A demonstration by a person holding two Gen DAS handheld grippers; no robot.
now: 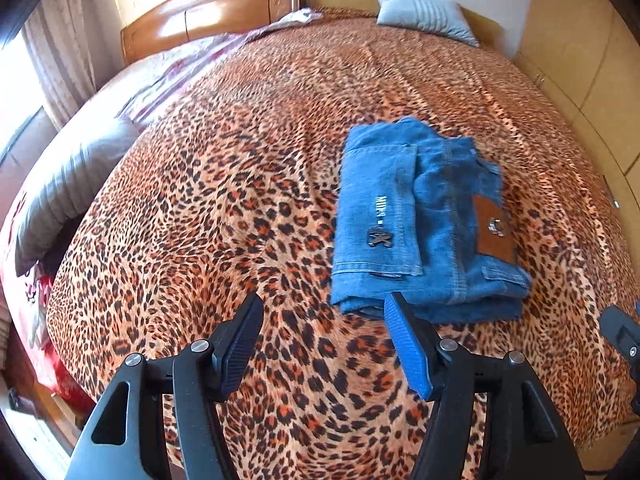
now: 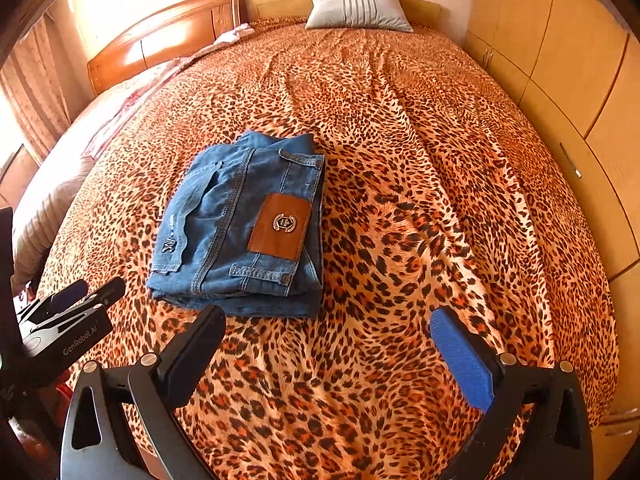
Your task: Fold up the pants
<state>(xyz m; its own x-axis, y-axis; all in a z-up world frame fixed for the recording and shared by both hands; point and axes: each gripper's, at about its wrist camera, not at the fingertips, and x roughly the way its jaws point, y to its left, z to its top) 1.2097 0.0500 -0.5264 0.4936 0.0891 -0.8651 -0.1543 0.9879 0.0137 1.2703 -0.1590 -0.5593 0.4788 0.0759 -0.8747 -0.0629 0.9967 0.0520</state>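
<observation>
The pants, blue denim jeans, lie folded into a compact, roughly rectangular stack on the bed, toward its near edge. In the right wrist view they sit left of centre, just beyond the right gripper; in the left wrist view they sit to the right, with the blue pad of the left gripper overlapping the bundle's near edge, though whether it touches the cloth is hard to say from this angle.

Both grippers stand spread with nothing between their fingers.

Denim of this kind is likely moderately heavy, soft enough to drape yet stiff at its seams, and not slippery; several layers stacked should hold their shape if lifted evenly. The thick near edge, where the folds meet, looks like the best place to take hold, pinching all layers together so that none slides out.

A brown leather-like patch with a metal emblem sits on top, beside belt loops and heavy stitching. The bedspread is a leopard-print fabric with shallow wrinkles. A grey pillow rests at the wooden headboard.
</observation>
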